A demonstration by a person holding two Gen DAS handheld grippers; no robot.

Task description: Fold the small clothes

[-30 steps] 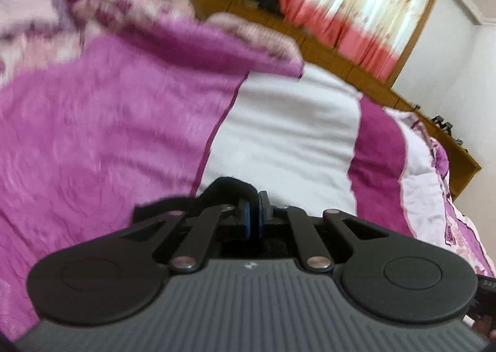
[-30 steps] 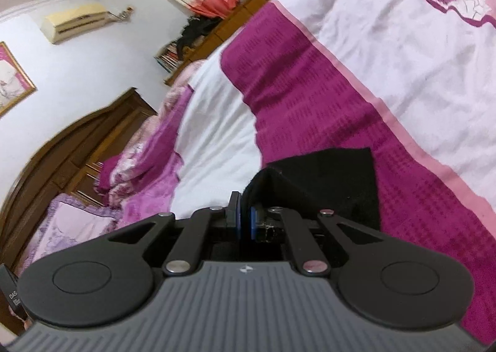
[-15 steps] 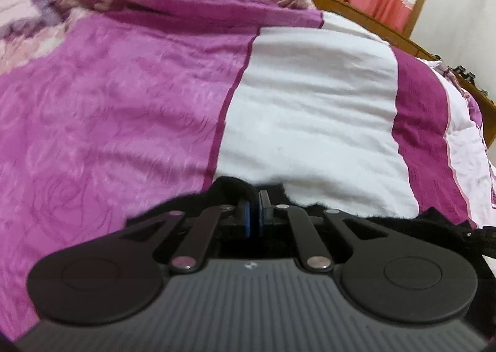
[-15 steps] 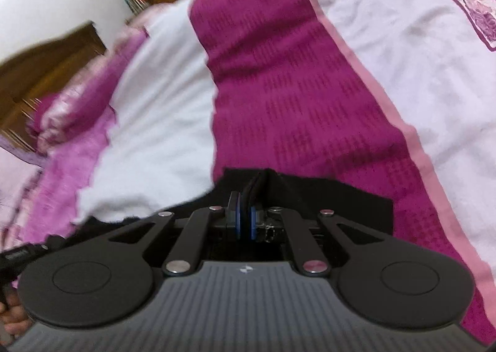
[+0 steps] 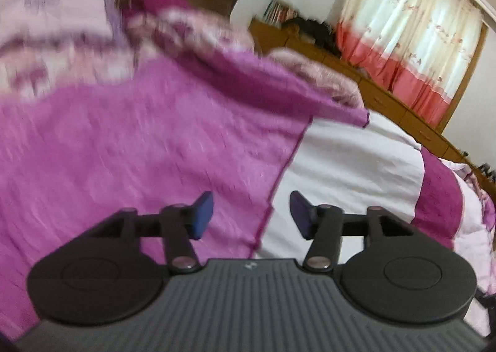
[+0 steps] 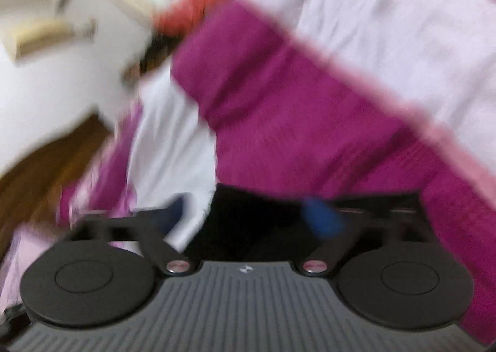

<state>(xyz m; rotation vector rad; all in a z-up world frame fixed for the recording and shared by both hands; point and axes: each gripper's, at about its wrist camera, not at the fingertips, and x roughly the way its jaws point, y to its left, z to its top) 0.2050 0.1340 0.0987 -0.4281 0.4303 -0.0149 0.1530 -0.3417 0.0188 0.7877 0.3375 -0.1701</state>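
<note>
We have just let go — the left gripper (image 5: pixel 251 215) and right gripper (image 6: pixel 248 217) have just been opening, both empty; black garment (image 6: pixel 257 222) lies on the bed (image 6: pixel 279 122) beneath the right. Next: regrip an edge.

Soft daylight comes through the curtained window (image 5: pixel 412 42) far beyond the left claw (image 5: pixel 251 215), lighting the room evenly, with no hard shadows or glare. Both fisheye views bow straight lines near their edges. The left view is smeared beyond its claw; the right is smeared all over, even the bed cover (image 6: pixel 279 110) past the right claw (image 6: pixel 249 218).
</note>
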